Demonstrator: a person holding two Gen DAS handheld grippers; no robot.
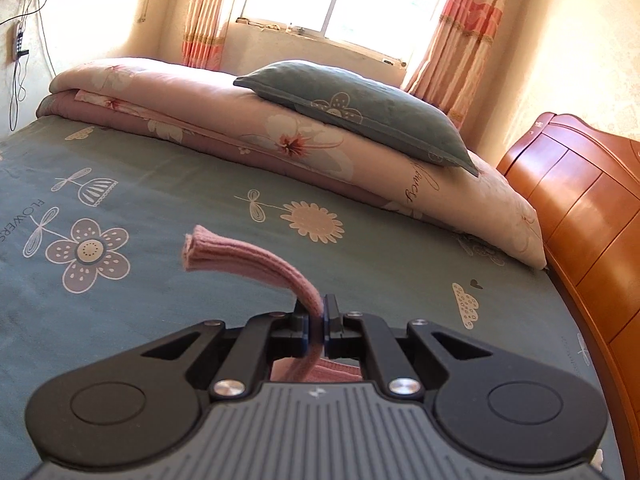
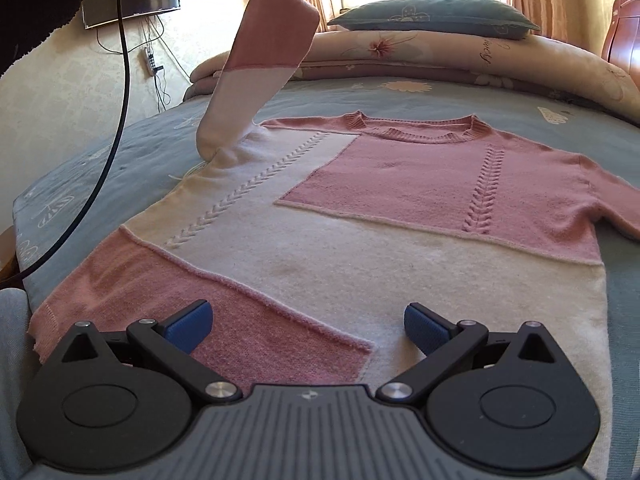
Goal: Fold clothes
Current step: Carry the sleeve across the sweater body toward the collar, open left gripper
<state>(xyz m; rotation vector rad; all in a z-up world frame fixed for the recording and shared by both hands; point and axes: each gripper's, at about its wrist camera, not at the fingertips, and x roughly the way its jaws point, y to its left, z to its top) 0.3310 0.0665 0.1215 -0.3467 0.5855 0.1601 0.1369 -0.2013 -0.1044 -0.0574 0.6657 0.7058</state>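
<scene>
A bed (image 2: 120,148) (grey-green floral sheet) carries sweater (image 2: 360,216), folded quilt (image 2: 460,56).

Count: one sweater (image 2: 360,216), two sleeves; one pillow (image 1: 356,114); one folded quilt (image 1: 248,128); two curtains; two grippers, left (image 1: 319,322) and right (image 2: 306,326).

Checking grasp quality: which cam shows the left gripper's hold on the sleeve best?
Left wrist view: the left gripper is shut on the sleeve, with the cuff sticking out past the pads. Right wrist view shows only the sleeve lifted off the sweater, gripper mostly cropped.
</scene>
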